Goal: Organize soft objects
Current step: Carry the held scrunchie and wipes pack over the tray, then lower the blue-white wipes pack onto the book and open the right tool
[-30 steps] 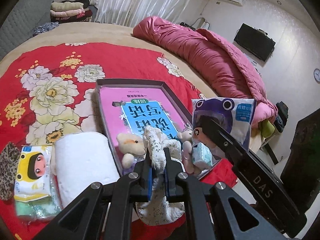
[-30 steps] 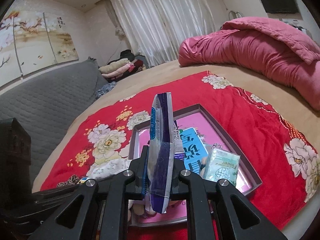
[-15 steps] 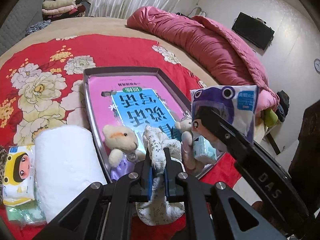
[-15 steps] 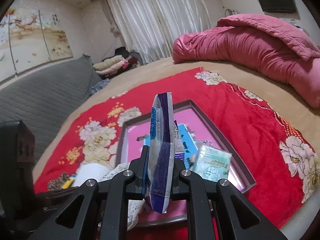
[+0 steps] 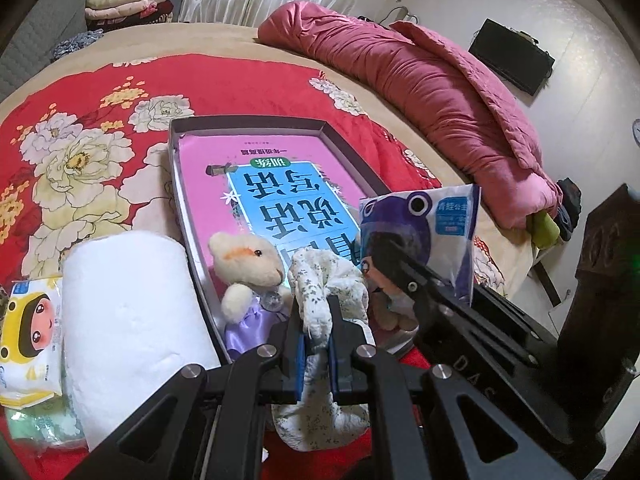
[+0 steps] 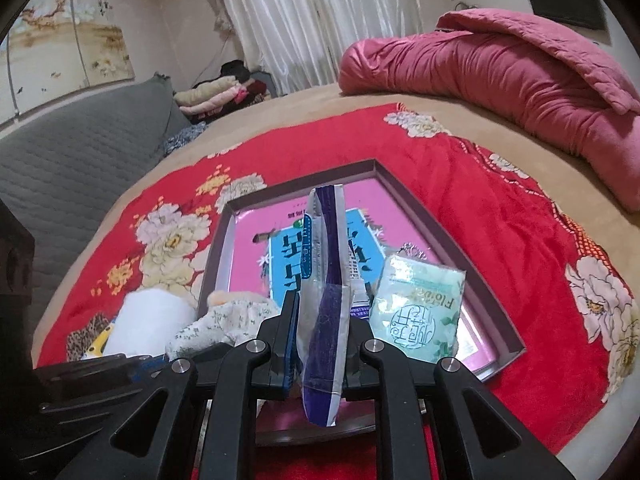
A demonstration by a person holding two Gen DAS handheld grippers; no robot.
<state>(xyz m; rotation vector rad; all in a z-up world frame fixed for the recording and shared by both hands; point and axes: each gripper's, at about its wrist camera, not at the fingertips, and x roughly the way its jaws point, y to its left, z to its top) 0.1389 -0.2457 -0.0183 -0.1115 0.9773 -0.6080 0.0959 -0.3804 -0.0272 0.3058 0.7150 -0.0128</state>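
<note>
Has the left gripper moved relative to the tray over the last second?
Yes. The left gripper, shut on the floral cloth, has moved forward toward the tray, which now looms larger.

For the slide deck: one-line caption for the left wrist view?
Left gripper holds floral cloth above tray; plush bear inside.

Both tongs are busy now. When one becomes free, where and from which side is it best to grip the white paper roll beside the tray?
Probably from above, across its round body near the middle. The white paper roll lies on its side, wedged between the tray and the cartoon tissue pack, so only its top is open.
</note>
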